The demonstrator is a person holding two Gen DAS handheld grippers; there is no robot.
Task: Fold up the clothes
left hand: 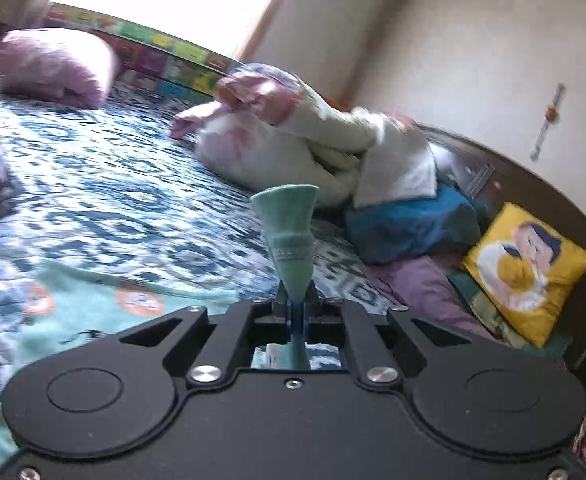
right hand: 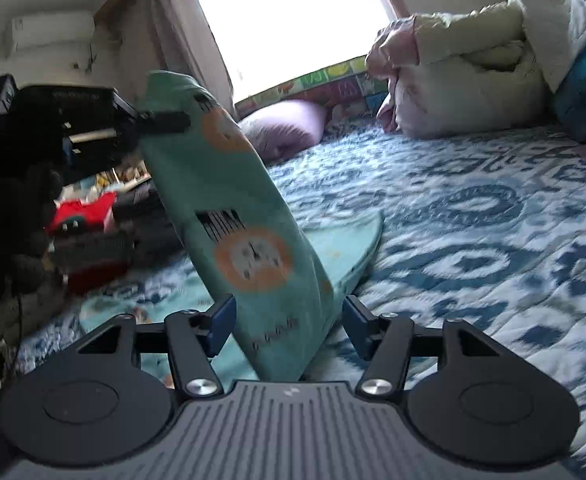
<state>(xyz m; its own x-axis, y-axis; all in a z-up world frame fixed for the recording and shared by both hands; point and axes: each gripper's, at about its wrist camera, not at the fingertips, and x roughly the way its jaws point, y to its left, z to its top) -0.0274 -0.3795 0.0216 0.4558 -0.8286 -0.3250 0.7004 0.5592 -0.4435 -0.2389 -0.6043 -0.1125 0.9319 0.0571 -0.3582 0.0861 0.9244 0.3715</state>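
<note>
A teal garment point(right hand: 245, 240) with orange round prints stretches up from the bed as a long band. My left gripper point(left hand: 295, 304) is shut on one end of it, and a bunched teal cuff point(left hand: 289, 236) pokes out above the jaws. In the right wrist view that left gripper point(right hand: 165, 122) holds the band's upper end at the left. My right gripper point(right hand: 291, 326) is open: the band's lower part passes between its blue pads point(right hand: 223, 324) with a gap on each side. More of the garment point(left hand: 93, 300) lies flat on the bed.
The bed has a blue and white patterned cover point(right hand: 473, 220). A heap of white and pink bedding point(left hand: 313, 140) and a blue blanket point(left hand: 409, 224) lie at its head, beside a yellow cushion point(left hand: 525, 272). A purple pillow point(left hand: 53, 64) lies under the window. Dark and red clothes point(right hand: 89, 216) are piled at the left.
</note>
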